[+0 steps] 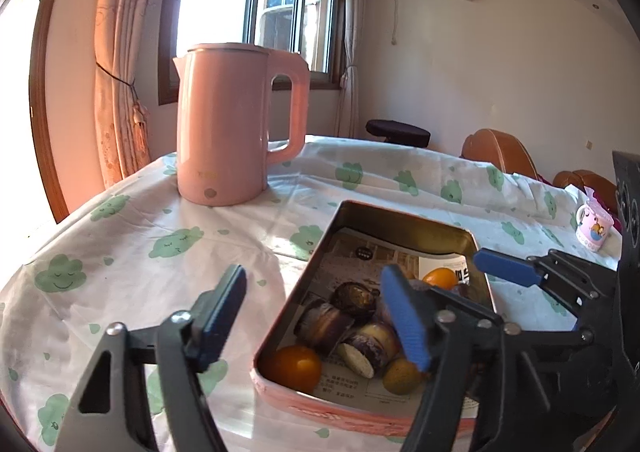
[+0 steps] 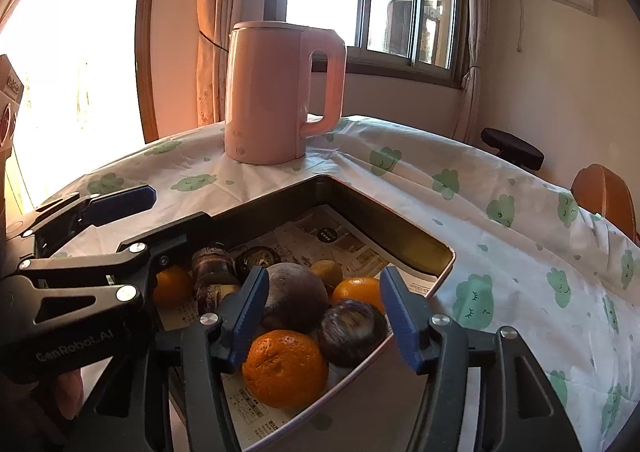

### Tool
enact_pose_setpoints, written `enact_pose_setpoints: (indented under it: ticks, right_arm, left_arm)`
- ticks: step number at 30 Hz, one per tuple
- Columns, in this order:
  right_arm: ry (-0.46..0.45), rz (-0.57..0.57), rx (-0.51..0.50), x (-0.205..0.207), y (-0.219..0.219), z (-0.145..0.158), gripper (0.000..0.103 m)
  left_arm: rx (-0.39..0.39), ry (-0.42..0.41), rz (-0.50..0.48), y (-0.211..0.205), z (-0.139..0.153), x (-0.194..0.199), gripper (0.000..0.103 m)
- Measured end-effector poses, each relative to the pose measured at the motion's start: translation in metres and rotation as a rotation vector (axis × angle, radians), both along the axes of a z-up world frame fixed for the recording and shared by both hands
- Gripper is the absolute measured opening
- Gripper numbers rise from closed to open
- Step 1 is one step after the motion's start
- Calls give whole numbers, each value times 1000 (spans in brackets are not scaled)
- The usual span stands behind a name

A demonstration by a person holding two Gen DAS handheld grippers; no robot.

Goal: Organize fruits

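A metal tin [image 1: 400, 213] lined with newspaper sits on the table and holds several fruits: oranges [image 1: 296, 368], dark purple fruits [image 1: 356, 298] and a yellow-green one [image 1: 400, 376]. My left gripper [image 1: 316, 316] is open over the tin's near left corner, with nothing pressed between its pads. In the right wrist view my right gripper [image 2: 326, 320] is open above the tin [image 2: 400, 228]. A dark round fruit [image 2: 352, 326] and an orange [image 2: 284, 366] lie below the gap between its pads, untouched. A large purple fruit [image 2: 296, 296] sits just beyond.
A tall pink kettle [image 1: 224, 123] stands behind the tin on the cloud-print tablecloth [image 1: 120, 252]. A small pink cup [image 1: 594, 230] is at the far right. Brown chairs [image 1: 500, 151] and a dark stool [image 1: 396, 131] stand past the table's far edge.
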State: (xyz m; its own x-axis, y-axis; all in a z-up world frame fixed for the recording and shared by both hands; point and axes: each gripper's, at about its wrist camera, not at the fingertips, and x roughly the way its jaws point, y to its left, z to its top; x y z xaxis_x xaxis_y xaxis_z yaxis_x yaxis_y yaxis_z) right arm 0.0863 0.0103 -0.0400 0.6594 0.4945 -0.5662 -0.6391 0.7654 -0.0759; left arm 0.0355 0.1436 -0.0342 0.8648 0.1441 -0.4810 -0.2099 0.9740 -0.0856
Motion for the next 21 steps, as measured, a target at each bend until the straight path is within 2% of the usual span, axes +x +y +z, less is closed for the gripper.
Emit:
enact_pose_setpoints:
  ticks: [6,12,21]
  right_arm:
    - [-65,-64,37,-10,-20,6,64]
    - [-142,-132,70,-16,-34,14,67]
    - [-143,-175,123,-11,-47,16,70]
  left_arm:
    - [-5,-32,5,0,3,-5,84]
    - [23,-49,13,-5,4,-7,85]
    - [46,-56,25,-7,5,-8,87]
